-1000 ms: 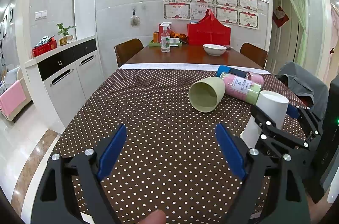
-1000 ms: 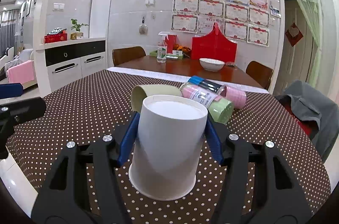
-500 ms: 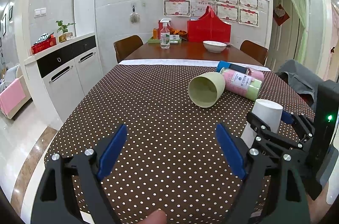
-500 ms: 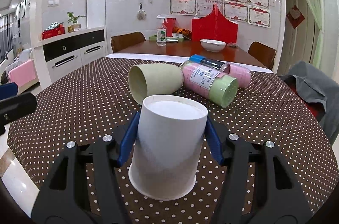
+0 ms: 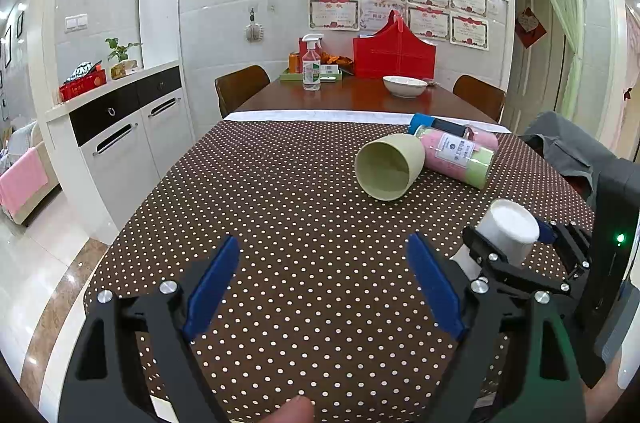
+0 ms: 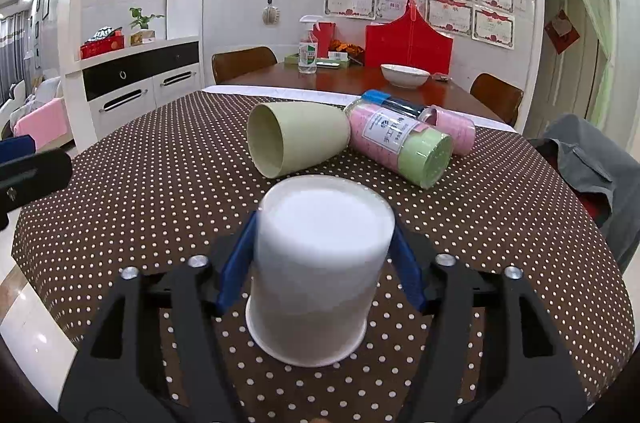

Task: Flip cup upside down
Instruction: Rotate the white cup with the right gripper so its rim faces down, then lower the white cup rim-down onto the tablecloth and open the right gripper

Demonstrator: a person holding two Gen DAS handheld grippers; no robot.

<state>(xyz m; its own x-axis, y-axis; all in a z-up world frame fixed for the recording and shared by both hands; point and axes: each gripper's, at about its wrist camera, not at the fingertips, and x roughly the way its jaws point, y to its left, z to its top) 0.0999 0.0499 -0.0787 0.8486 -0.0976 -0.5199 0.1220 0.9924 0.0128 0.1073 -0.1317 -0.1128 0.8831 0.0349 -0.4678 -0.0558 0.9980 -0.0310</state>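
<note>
On the dotted tablecloth (image 6: pixel 168 183), right gripper (image 6: pixel 322 263) clamps the white cup (image 6: pixel 320 263) already upside down, so next is probably just letting go; left gripper (image 5: pixel 320 283) hangs wide open, holding nothing.

Matt white paper cup (image 6: pixel 320 263); polka-dot cloth tablecloth (image 6: pixel 160 191); glossy wood table (image 5: pixel 360 99).

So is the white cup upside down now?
Yes. The white cup shows its closed base on top and its wide rim lowest, between the right gripper's fingers.
</note>
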